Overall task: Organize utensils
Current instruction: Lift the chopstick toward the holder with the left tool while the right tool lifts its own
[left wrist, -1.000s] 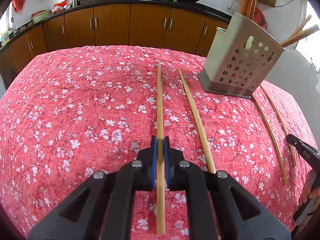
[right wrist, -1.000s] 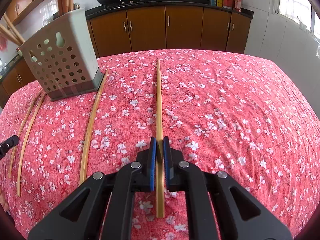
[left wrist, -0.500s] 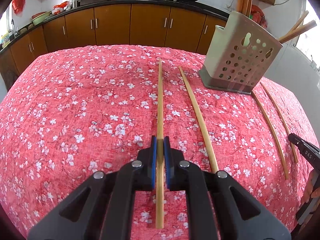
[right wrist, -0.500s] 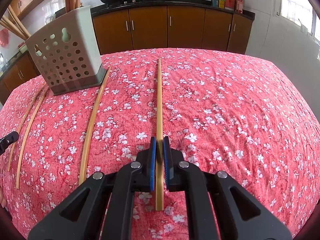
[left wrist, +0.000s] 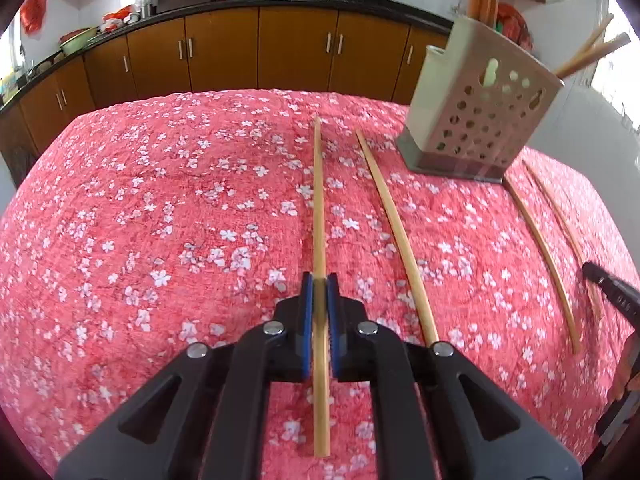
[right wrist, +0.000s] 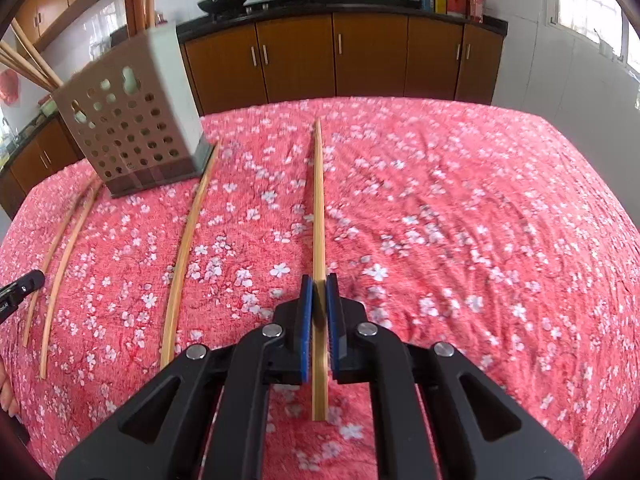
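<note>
My left claw: clenched on a chopstick, blue pads pressing it from both sides. The stick runs straight ahead along the fingers, its far tip pointing toward the cabinets and its near end jutting back under the claw.

My right claw: likewise clamped on a second chopstick, held the same way, lengthwise between the blue pads, near end sticking out behind them.

Tablecloth: red with white blossoms, covering the whole table.

Holder: pale, perforated box on a dark base, standing on the cloth ahead and to the right in the left view, ahead and to the left in the right view. Several chopsticks already stand in it, leaning out of the top.

Loose chopstick: lying on the cloth just right of my left claw's stick, its far tip near the holder's base.

Two more loose chopsticks, one and another: lying side by side on the far side of the holder, near the edge of the table. The right view shows three sticks on the cloth left of my right claw; which of them match these I cannot tell.

Counter: dark top above brown cabinets, with two woks on it.
</note>
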{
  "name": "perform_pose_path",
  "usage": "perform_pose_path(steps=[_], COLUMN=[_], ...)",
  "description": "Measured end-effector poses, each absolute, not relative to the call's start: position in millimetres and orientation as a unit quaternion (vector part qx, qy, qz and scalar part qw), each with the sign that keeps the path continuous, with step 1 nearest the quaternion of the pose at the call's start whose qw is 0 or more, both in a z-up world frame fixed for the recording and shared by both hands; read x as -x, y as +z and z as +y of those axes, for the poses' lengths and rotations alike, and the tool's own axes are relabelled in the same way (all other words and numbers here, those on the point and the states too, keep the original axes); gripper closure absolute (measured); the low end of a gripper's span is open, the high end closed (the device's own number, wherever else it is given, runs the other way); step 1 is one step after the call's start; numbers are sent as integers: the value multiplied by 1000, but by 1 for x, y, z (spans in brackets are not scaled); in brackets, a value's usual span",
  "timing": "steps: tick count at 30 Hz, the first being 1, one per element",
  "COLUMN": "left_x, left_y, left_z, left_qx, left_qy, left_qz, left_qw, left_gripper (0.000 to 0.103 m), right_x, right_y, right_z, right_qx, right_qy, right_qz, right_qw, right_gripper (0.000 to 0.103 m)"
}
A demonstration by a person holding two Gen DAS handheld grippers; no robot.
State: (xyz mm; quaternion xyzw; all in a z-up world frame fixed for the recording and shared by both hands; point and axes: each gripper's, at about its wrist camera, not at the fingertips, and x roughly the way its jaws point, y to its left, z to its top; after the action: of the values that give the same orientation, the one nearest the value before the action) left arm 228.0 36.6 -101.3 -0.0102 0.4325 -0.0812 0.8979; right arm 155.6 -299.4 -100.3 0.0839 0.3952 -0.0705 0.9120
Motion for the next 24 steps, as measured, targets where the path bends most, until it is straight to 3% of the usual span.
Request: perform_pose_path(steps=[7,15,24], left_x=[-218,-200,-194], left_y=[-67,10,66], left_z=[47,58,57], left_qx=[21,37,43], left_qy=[-92,-103,-113], left_qz=[410,316,248], left_qw=[907,942,961], left_gripper=[95,95,95], right_x=[-124,-110,-106], right_y=[-45,11,35], right_z=[-311,-312,-311], right_qx=[-92,-94,-92], right_qy=[-76,-79,-76], right_qz=[303,210,171], right_qw=[945,970,978], right_gripper=[95,95,95])
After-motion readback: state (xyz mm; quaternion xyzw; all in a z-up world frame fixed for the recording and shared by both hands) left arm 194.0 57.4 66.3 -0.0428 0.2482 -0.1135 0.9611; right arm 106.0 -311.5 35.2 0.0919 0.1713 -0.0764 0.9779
